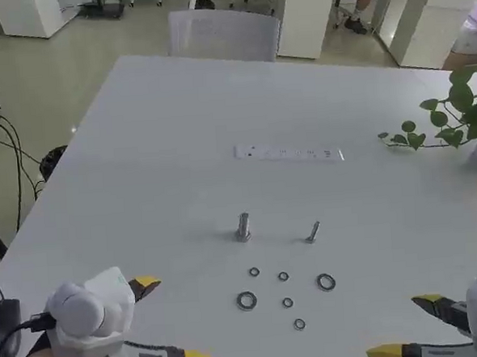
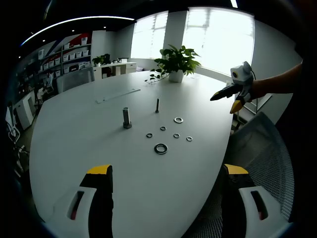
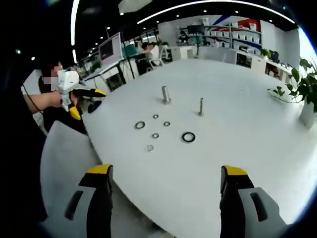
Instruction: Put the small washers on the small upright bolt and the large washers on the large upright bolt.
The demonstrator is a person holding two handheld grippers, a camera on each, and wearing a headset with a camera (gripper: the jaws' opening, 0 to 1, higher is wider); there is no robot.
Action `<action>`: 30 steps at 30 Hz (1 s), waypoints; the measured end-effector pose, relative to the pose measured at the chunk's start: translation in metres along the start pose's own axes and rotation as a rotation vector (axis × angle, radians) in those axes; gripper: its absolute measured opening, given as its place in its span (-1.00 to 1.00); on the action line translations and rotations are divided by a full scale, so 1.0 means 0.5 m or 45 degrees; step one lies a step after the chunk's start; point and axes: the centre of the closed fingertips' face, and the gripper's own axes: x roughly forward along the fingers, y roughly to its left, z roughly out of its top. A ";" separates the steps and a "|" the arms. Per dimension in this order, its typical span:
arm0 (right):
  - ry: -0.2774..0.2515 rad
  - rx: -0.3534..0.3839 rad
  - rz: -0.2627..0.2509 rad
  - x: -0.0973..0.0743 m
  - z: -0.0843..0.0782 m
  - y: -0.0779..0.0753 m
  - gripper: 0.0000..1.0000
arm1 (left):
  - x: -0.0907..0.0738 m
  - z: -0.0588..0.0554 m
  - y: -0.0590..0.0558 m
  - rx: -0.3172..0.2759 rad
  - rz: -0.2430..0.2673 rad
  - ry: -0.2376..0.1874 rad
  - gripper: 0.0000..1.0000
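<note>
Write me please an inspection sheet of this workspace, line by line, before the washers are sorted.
Surface: white table, bare around the parts.
Job's things: large bolt and small bolt stand upright, apart; two large washers and four small washers lie flat nearer the person, none on a bolt.
Clutter: white strip beyond the bolts; potted plant at the table's right edge.
Grippers: left gripper and right gripper open, holding nothing, at the near edge.
Cables: black cables over the floor, left of the table.
Surroundings: grey chair at the far end; white desks behind.
</note>
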 end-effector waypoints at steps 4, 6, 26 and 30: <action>-0.028 0.001 -0.004 0.002 0.014 -0.005 0.72 | 0.002 0.001 0.001 -0.012 0.003 -0.004 0.90; -0.021 0.014 0.008 0.007 0.017 -0.006 0.71 | 0.002 0.003 0.002 -0.002 0.004 -0.001 0.90; 0.126 -0.175 0.014 0.033 0.066 -0.033 0.62 | 0.017 0.009 0.017 -0.003 0.016 -0.015 0.90; 0.154 -0.218 0.030 0.046 0.077 -0.024 0.58 | 0.030 0.001 0.007 -0.016 -0.007 -0.008 0.89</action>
